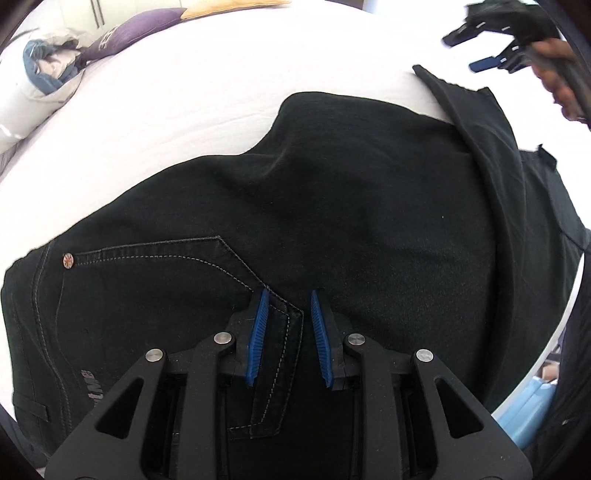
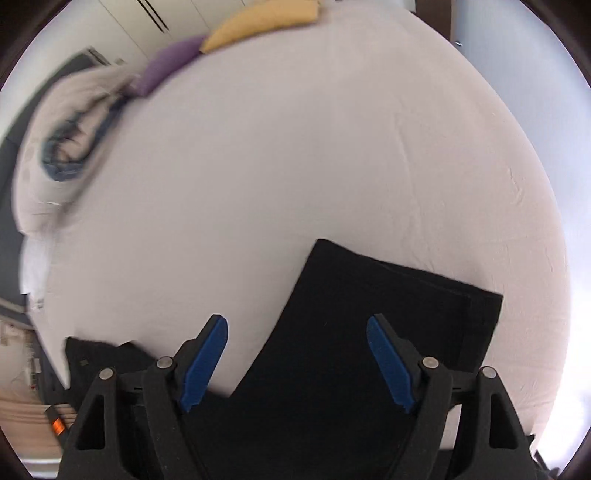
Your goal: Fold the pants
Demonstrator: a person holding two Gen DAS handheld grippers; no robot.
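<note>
Black pants (image 1: 332,221) lie on the white bed sheet (image 1: 203,96), waist end at the left with a stitched pocket and a small metal rivet (image 1: 68,260). My left gripper (image 1: 288,295) hovers just over the pocket corner with its blue pads apart, holding nothing. The right gripper (image 1: 465,51) shows at the top right of the left wrist view, open and lifted above the sheet. In the right wrist view my right gripper (image 2: 297,325) is wide open above the leg end of the pants (image 2: 388,314), which lies flat with a square hem.
A rumpled duvet with blue cloth (image 1: 40,74), a purple pillow (image 1: 136,29) and a yellow pillow (image 2: 262,22) lie at the far side of the bed. The bed's edge (image 1: 569,321) runs down the right side. A white wardrobe (image 2: 155,18) stands behind.
</note>
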